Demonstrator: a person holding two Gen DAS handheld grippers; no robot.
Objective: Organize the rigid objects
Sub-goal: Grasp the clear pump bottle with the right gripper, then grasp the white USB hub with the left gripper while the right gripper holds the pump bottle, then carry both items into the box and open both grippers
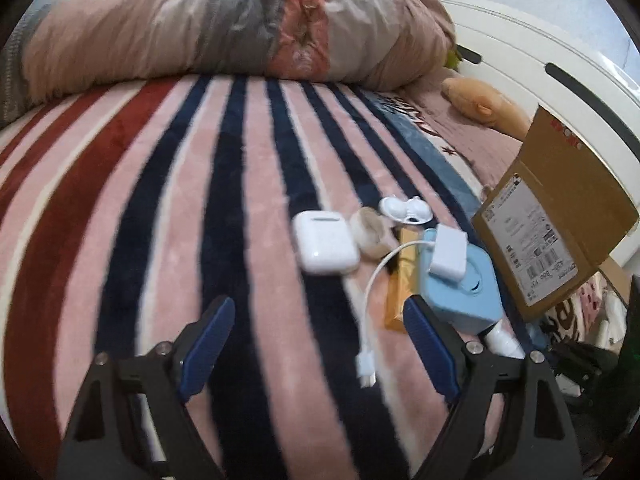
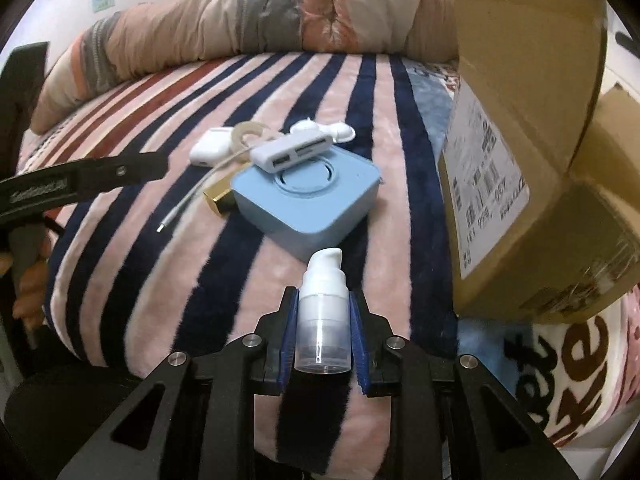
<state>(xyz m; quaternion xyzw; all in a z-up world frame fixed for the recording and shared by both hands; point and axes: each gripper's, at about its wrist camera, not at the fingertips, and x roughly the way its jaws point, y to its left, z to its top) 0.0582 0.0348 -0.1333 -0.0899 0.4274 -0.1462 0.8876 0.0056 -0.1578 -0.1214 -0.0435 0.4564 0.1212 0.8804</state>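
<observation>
1. Striped pink, navy and red blanket [image 1: 160, 200] covers a bed, with a rolled quilt [image 1: 200, 36] along its far side and a white headboard [image 1: 540, 52] behind.
2. An open cardboard box [image 2: 520, 184] stands at the blanket's right edge, flaps raised. Its inside is hidden in both views, so I cannot tell what it holds.
3. Beside it lies a blue square device [image 2: 308, 196] with a white USB hub [image 2: 290, 152] resting on top, its cable [image 1: 370, 292] trailing forward. Against the device's left side lies a gold bar-shaped object [image 1: 402, 280]; beyond it are a white earbud case [image 1: 326, 246], a tape roll [image 2: 250, 132] and a small white plastic piece [image 1: 404, 210].
4. The right gripper [image 2: 323, 332] pinches a white pump bottle [image 2: 322, 312], nozzle pointing forward, just short of the blue device.
5. The left gripper [image 1: 320, 344] hovers spread over the blanket, holding nothing.
6. Judging by this, the bottle is being carried; the next move likely calls for swinging it right, over the box's opening, and clearing the flaps.
</observation>
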